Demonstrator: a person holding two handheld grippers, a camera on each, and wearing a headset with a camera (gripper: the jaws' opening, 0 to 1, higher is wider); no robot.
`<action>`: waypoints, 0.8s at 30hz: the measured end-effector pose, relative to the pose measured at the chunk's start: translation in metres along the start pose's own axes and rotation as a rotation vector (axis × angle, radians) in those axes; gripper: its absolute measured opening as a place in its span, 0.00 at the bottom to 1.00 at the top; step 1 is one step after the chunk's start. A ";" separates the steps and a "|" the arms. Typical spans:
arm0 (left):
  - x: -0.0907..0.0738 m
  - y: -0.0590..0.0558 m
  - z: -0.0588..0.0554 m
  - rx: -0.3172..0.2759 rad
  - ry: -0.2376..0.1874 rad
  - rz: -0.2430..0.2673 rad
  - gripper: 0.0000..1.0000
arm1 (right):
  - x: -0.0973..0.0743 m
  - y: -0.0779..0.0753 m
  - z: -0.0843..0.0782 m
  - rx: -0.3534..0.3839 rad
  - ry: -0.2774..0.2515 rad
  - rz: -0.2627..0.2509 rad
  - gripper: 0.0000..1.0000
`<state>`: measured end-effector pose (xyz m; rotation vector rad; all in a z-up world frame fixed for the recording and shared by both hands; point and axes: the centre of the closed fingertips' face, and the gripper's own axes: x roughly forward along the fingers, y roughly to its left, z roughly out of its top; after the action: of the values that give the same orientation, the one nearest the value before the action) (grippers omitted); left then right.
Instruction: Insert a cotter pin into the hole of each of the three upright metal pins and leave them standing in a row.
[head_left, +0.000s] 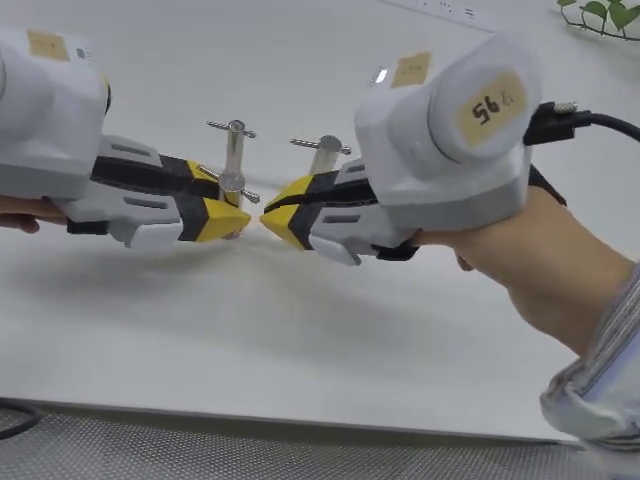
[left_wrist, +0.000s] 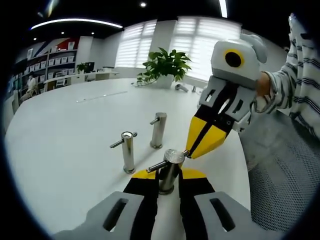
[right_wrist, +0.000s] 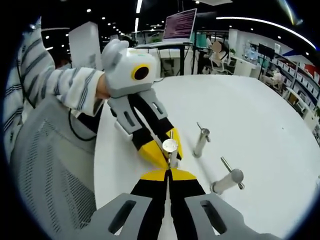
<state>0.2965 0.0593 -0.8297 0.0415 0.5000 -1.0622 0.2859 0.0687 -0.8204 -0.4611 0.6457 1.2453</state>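
Three upright metal pins stand on the white table (head_left: 300, 330). My left gripper (head_left: 238, 218) (left_wrist: 169, 176) is shut on the shaft of the nearest metal pin (head_left: 232, 181) (left_wrist: 170, 165) (right_wrist: 170, 146). A cotter pin (head_left: 250, 195) (left_wrist: 156, 166) runs through its hole just below the head. My right gripper (head_left: 268, 222) (right_wrist: 170, 172) faces the left one, shut on that cotter pin's end. It enters the left gripper view from the right (left_wrist: 191, 152). The two other metal pins (head_left: 236, 145) (head_left: 325, 155) stand behind, each with a cotter pin through its top.
A power strip (head_left: 440, 8) and plant leaves (head_left: 600, 15) lie at the table's far edge. A grey mesh surface (head_left: 250, 450) and a black cable (head_left: 15, 415) run along the near edge. My sleeve and forearm (head_left: 560, 290) cross the right side.
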 end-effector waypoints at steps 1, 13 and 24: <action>0.000 0.000 0.000 -0.004 -0.007 -0.001 0.13 | 0.000 -0.001 0.002 -0.006 -0.007 -0.004 0.03; -0.001 0.007 -0.002 -0.015 -0.009 -0.006 0.14 | 0.006 -0.003 0.004 -0.024 0.014 -0.005 0.03; -0.002 0.005 -0.005 0.004 -0.015 -0.042 0.32 | 0.004 -0.003 0.008 -0.032 0.009 -0.010 0.19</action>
<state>0.2977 0.0646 -0.8348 0.0266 0.4871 -1.1042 0.2910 0.0763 -0.8171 -0.4967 0.6313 1.2466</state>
